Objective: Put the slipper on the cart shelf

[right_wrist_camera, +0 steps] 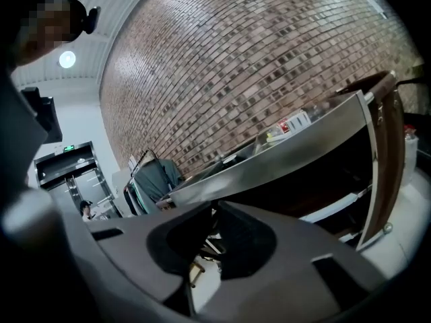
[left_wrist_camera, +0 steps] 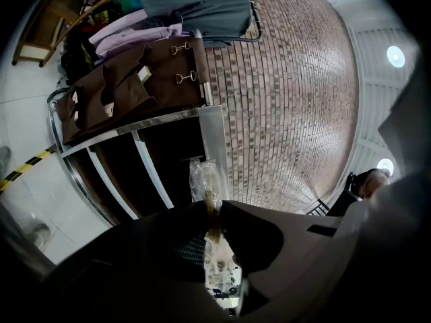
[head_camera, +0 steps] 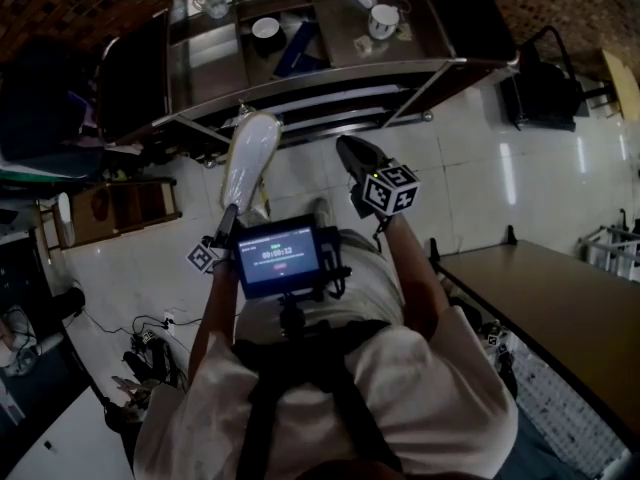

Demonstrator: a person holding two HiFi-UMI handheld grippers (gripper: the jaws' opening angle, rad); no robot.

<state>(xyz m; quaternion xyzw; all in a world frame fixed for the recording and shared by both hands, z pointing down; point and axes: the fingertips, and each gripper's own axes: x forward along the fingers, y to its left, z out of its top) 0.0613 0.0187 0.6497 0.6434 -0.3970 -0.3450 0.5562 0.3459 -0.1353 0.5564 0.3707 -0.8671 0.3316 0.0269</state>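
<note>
A pale slipper (head_camera: 250, 156) in clear plastic stands on end in front of me, toe toward the cart (head_camera: 330, 80). My left gripper (head_camera: 229, 218) is shut on its lower end. In the left gripper view the jaws pinch a thin fold of the wrapped slipper (left_wrist_camera: 207, 184), with the cart's steel frame (left_wrist_camera: 161, 121) beyond. My right gripper (head_camera: 358, 158) is held up beside the slipper at its right, apart from it and pointing at the cart. Its jaws are shut with nothing between them (right_wrist_camera: 214, 210). The cart's steel top (right_wrist_camera: 283, 155) fills that view.
The cart top carries a mug (head_camera: 383, 20), a bowl (head_camera: 265, 28) and a glass (head_camera: 213, 1). A brown table (head_camera: 560, 313) stands at my right, and a black bag (head_camera: 545, 88) is beyond it. Cables (head_camera: 150, 353) and a wooden stool (head_camera: 130, 208) are on my left. Clothes (left_wrist_camera: 195, 5) hang behind the cart.
</note>
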